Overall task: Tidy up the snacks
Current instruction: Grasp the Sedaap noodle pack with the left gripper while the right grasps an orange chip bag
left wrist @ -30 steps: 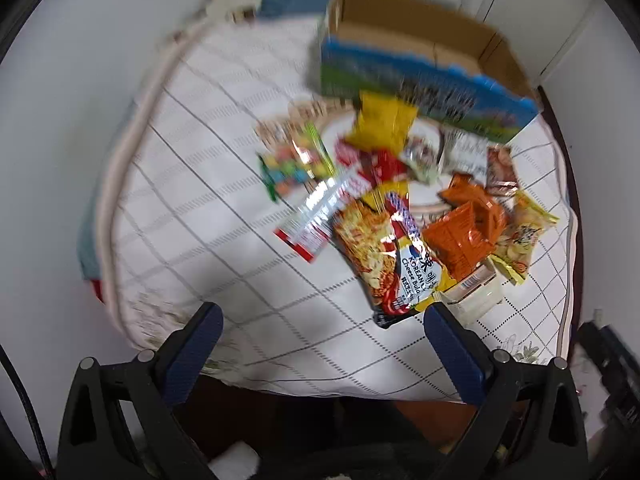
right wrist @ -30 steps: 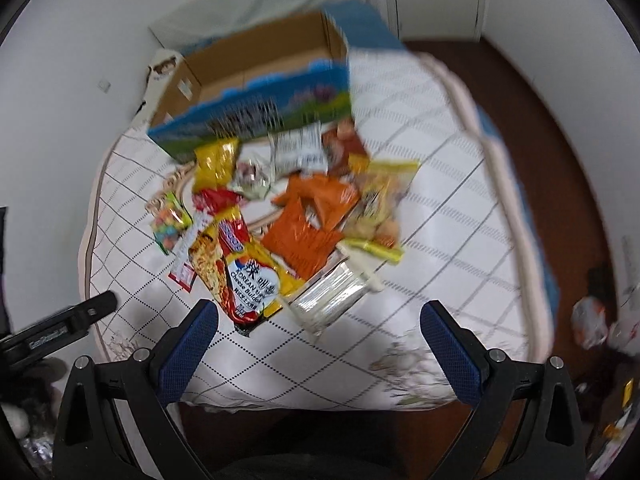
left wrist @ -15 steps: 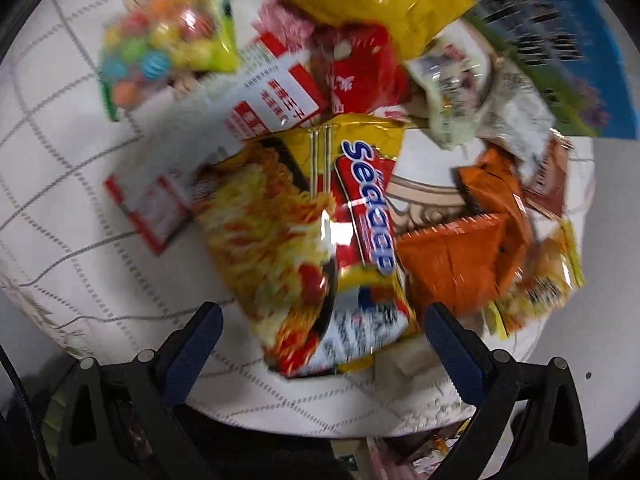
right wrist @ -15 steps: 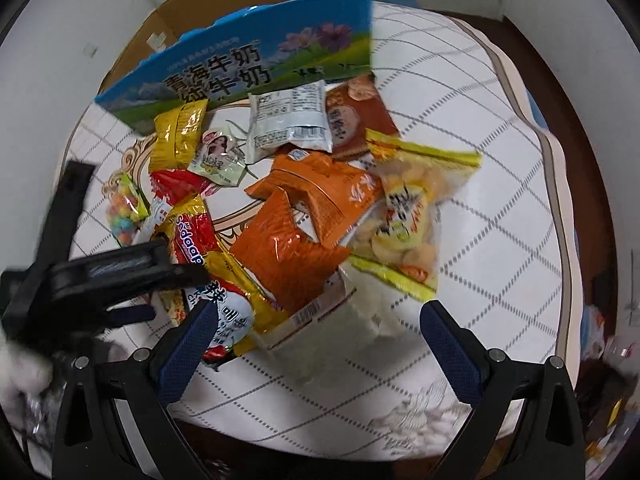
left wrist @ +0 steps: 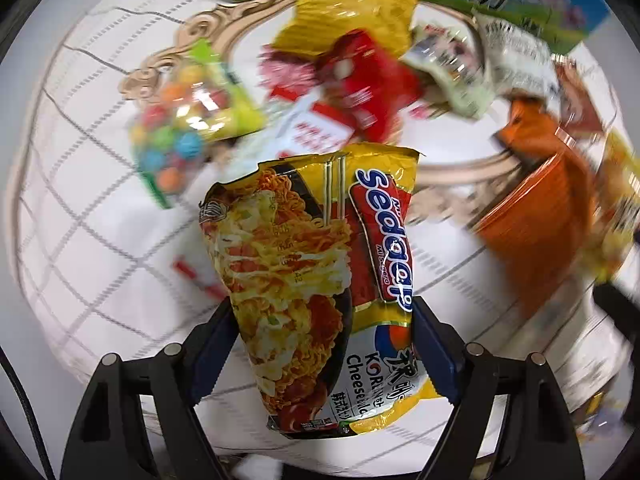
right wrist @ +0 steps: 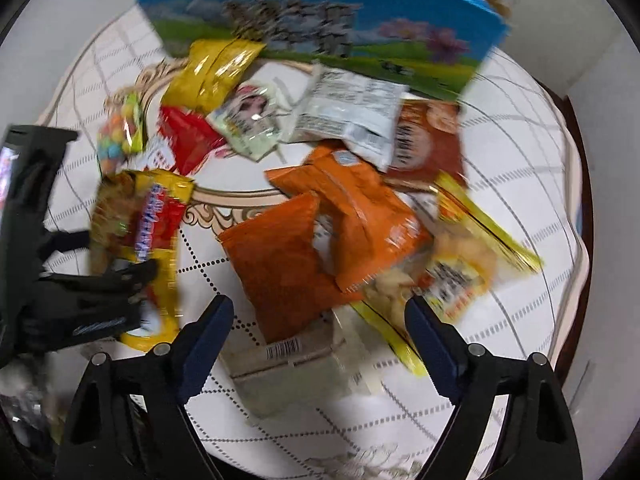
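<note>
Both grippers have dropped, jaws closing: left gripper (left wrist: 322,344) clamps the yellow noodle pack (left wrist: 316,280); right gripper (right wrist: 318,332), apart, straddles a clear packet (right wrist: 296,364).

Two orange packets (right wrist: 288,256) (right wrist: 360,208), one noodle pack (left wrist: 320,280), one yellow bag (right wrist: 212,72), one red bag (right wrist: 188,140), one candy bag (left wrist: 188,128), one brown packet (right wrist: 428,140), one silver packet (right wrist: 348,116), one clear packet (right wrist: 296,368), one box (right wrist: 320,28)
</note>
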Demonstrator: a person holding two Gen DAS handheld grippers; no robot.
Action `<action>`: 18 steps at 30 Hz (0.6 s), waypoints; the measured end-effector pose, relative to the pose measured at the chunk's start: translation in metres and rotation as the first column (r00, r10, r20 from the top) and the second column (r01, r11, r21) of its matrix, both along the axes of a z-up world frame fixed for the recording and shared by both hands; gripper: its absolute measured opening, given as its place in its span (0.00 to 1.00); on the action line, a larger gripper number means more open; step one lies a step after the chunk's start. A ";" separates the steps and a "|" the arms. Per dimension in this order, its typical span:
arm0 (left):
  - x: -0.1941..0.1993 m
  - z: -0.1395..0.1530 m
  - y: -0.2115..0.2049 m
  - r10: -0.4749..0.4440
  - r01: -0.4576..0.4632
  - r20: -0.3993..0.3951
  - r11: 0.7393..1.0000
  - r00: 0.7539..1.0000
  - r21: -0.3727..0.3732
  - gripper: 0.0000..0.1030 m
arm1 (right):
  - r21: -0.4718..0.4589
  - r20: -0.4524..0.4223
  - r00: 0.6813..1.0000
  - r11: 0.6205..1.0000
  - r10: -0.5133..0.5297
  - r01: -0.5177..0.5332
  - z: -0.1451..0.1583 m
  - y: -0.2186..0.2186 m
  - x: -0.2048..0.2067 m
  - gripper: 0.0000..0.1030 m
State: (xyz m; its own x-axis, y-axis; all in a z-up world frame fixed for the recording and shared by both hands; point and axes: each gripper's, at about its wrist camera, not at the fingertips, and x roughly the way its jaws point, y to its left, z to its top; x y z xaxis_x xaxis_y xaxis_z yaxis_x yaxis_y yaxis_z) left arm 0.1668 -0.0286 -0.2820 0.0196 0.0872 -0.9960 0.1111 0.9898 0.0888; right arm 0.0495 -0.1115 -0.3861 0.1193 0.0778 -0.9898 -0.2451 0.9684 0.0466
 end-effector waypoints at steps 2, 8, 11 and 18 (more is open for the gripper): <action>-0.004 -0.004 0.006 -0.019 0.019 0.001 1.000 1.000 0.007 0.81 | -0.012 -0.019 0.998 0.998 0.055 -0.056 -0.011 0.015 0.007 0.86; -0.003 -0.022 0.022 0.027 -0.029 -0.028 0.999 0.999 -0.042 0.88 | -0.110 -0.070 0.983 0.978 0.169 -0.176 -0.046 0.050 0.018 0.86; -0.005 -0.048 0.032 0.065 -0.068 -0.050 0.995 0.997 -0.068 0.88 | -0.130 -0.082 0.986 0.979 0.145 -0.154 -0.055 0.051 0.022 0.81; 0.009 -0.083 0.039 0.099 -0.104 -0.065 0.990 0.993 -0.093 0.88 | 0.063 -0.270 0.939 0.969 -0.213 0.238 -0.068 0.003 0.037 0.65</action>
State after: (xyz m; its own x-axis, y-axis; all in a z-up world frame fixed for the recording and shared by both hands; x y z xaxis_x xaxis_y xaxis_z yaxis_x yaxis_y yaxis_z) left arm 0.1760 0.0103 -0.3653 -0.0443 -0.0106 -0.9990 0.0119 0.9999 -0.0111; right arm 0.0869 -0.1088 -0.4541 -0.1157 0.1718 -0.9783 0.0115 0.9851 0.1716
